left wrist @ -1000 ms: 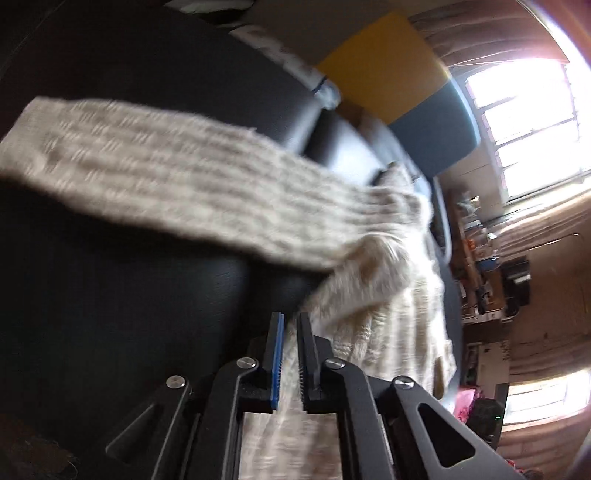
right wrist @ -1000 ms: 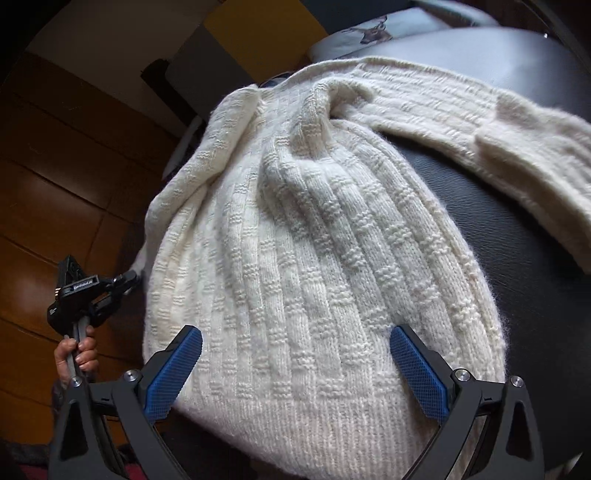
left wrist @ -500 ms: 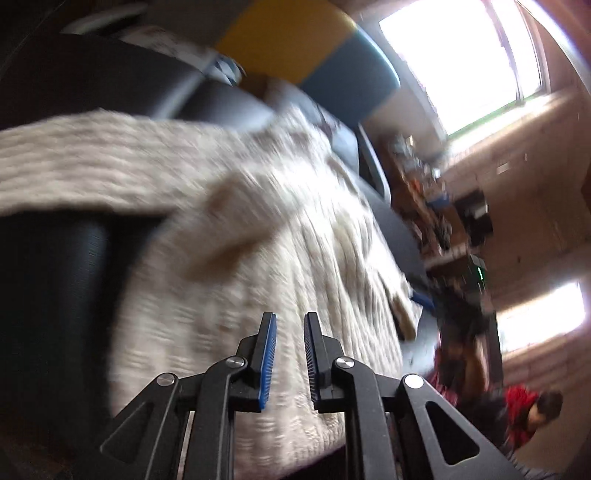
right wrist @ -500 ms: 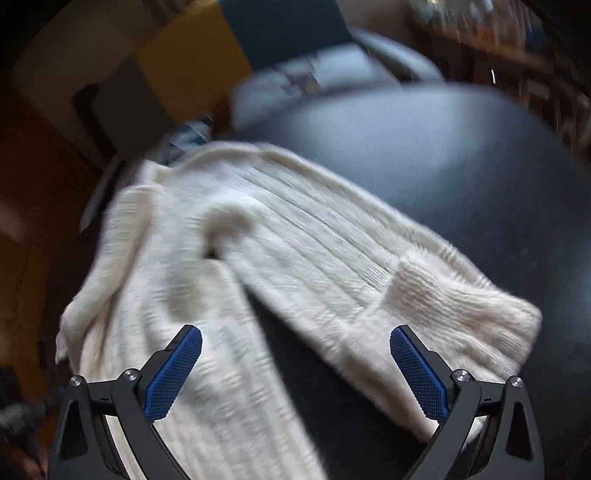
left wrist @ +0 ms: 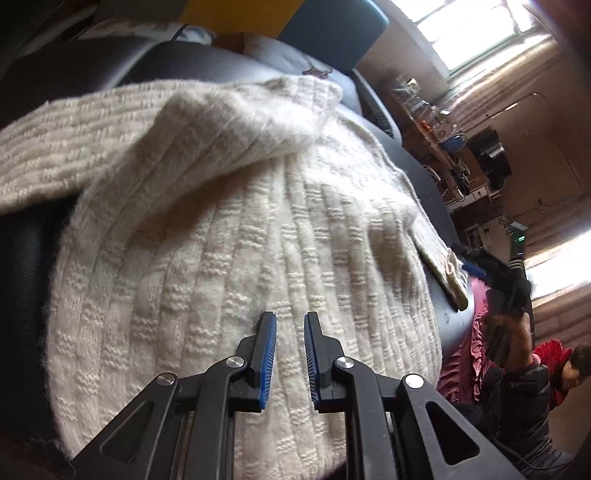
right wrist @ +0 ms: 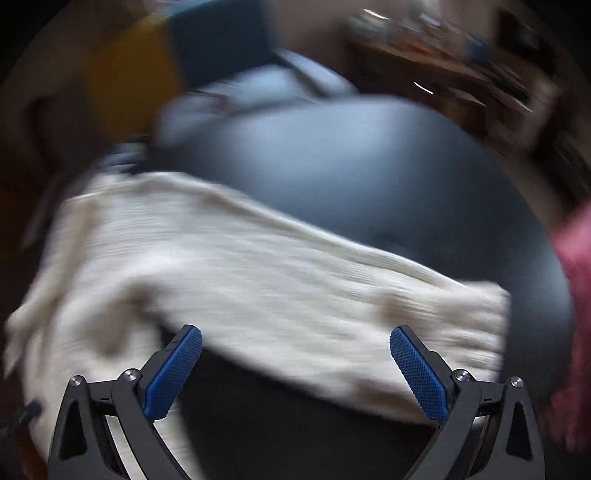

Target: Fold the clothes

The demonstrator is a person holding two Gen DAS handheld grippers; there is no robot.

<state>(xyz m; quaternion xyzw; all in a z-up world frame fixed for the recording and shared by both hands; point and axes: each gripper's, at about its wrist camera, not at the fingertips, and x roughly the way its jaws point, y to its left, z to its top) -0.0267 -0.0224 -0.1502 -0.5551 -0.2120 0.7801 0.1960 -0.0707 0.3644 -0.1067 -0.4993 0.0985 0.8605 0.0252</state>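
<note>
On black sofa (left wrist: 110, 66): cream knit sweater (left wrist: 240, 240), now nearer under left gripper (left wrist: 289, 354), jaws narrow, empty; right gripper (right wrist: 295, 373) wide, now over sleeve (right wrist: 424, 314)

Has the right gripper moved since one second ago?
Yes. The right gripper, wide open, has swung away from the sweater's body toward its sleeve, judged against the black sofa.

We note: black leather sofa (left wrist: 66, 70) filling foreground; yellow panel (left wrist: 236, 14) and blue panel (left wrist: 332, 33) behind it. Bright window (left wrist: 476, 29) upper right, second window (left wrist: 557, 266) lower right, daylight strong. Cluttered shelf (left wrist: 436, 125) along brown wall (left wrist: 546, 122). Right wrist view blurred; we see same sofa (right wrist: 369, 177).
</note>
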